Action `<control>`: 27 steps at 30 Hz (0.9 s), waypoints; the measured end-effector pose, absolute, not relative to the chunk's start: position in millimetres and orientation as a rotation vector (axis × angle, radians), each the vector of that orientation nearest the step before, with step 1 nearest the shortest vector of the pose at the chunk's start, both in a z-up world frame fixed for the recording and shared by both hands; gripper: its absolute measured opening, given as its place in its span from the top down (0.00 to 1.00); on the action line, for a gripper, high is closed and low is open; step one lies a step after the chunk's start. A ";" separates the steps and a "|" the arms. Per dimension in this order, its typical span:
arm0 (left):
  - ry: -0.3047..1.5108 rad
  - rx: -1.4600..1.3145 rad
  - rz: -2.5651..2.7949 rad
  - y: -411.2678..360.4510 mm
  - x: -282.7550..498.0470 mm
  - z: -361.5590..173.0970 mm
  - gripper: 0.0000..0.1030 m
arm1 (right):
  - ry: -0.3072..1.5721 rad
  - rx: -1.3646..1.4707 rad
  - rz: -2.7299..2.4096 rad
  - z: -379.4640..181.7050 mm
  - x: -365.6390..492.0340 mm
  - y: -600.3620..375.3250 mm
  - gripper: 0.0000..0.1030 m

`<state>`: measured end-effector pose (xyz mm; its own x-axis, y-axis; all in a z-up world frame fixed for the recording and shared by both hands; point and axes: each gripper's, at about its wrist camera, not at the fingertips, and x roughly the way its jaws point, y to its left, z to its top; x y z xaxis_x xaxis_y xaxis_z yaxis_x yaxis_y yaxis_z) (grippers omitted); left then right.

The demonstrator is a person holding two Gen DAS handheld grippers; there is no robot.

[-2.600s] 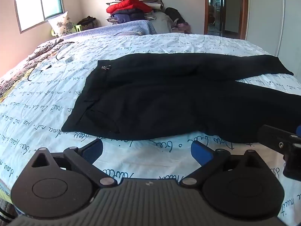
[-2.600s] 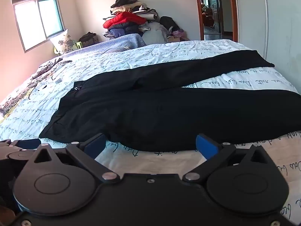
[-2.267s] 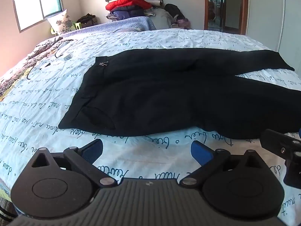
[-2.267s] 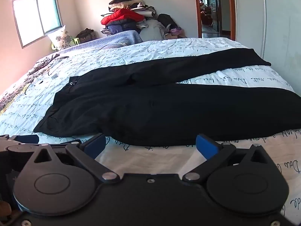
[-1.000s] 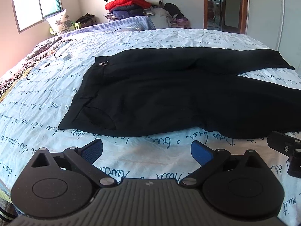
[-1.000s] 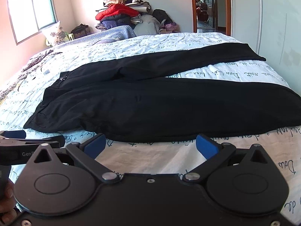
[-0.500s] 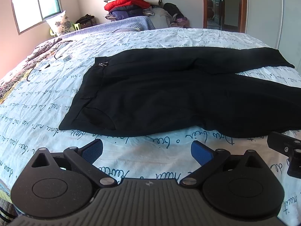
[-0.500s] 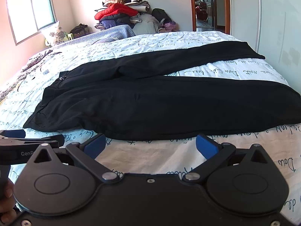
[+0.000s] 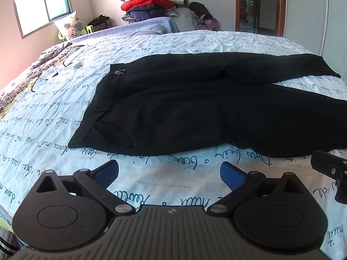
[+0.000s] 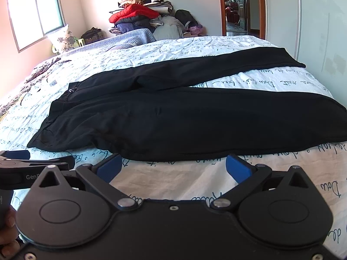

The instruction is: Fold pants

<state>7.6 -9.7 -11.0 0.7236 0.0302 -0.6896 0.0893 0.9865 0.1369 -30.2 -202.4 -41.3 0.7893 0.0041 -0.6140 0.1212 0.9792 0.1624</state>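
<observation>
pants (image 9: 195, 108) flat on bedsheet (image 9: 151, 43) — clothes pile (image 9: 149, 4) behind

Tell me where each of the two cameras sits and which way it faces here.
Left wrist: rides the left gripper, low over the bed, facing the pants at the waist end; own open jaws show, plus the right gripper's tip at right.
Right wrist: rides the right gripper, facing the near trouser leg; own open jaws, the left gripper and some fingers show.
Shared: pants, bed, window, clothes pile.
</observation>
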 end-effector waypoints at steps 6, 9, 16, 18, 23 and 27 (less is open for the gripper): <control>0.764 0.163 -0.028 -7.4 9.5 -11.6 0.01 | 0.650 0.197 -0.069 -38.7 -28.8 -205.8 0.00; 0.768 0.161 -0.022 -5.6 13.5 -11.7 0.01 | 0.648 0.204 -0.071 -36.6 -24.9 -209.3 0.00; 0.777 0.152 -0.018 -2.1 24.4 -12.3 0.01 | 0.647 0.206 -0.059 -33.0 -13.3 -212.1 0.00; 0.778 0.145 -0.018 0.0 27.4 -12.2 0.01 | 0.636 0.204 -0.046 -31.3 -10.4 -212.0 0.00; 0.785 0.136 -0.007 5.8 38.5 -13.9 0.01 | 0.580 0.142 0.009 -22.8 3.5 -209.7 0.00; 0.788 0.128 -0.004 13.8 48.3 -13.7 0.01 | 0.535 -0.018 0.125 -14.4 24.1 -197.2 0.00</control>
<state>48.3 13.8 -13.7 0.7053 0.0438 -0.7075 0.0518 0.9922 0.1131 24.1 -197.2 -14.4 0.8530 0.1145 -0.5092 -0.1240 0.9922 0.0153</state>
